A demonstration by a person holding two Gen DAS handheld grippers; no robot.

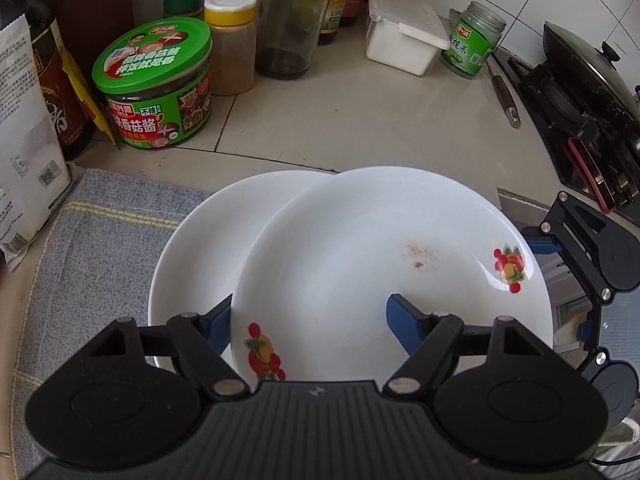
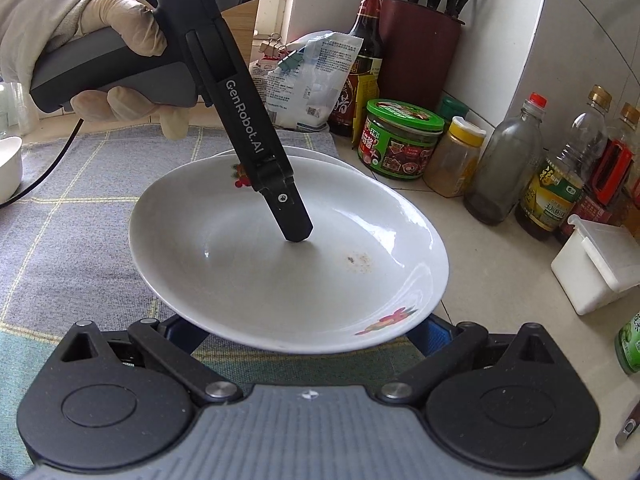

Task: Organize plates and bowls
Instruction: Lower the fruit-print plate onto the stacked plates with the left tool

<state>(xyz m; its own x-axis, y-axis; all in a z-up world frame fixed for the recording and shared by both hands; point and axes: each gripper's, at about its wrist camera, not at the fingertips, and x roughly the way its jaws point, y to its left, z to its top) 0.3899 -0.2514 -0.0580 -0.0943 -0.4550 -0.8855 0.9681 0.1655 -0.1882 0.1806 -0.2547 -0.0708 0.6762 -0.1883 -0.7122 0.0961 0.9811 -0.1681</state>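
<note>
Two white plates lie overlapped on a grey checked cloth [image 1: 100, 240]. The upper plate [image 1: 360, 260] [image 2: 260, 280] has fruit decals and a brown smear. It rests askew on the lower plate [image 1: 200, 248], of which the right wrist view shows only a sliver [image 2: 320, 158]. My left gripper [image 1: 308, 326] stands open astride the upper plate's rim, one finger [image 2: 292, 216] tipped onto the plate's floor, the other outside the rim. My right gripper [image 2: 306, 332] [image 1: 562, 284] is open, both fingers tucked under the plate's opposite edge.
A gloved hand [image 2: 100, 20] holds the left gripper. A green-lidded jar [image 1: 156, 80], bottles, a white lidded box [image 1: 404, 36] and a knife block line the wall. A knife [image 1: 506, 96] and a wok on the stove [image 1: 584, 64] lie right. A small white bowl [image 2: 8, 168] sits on the cloth.
</note>
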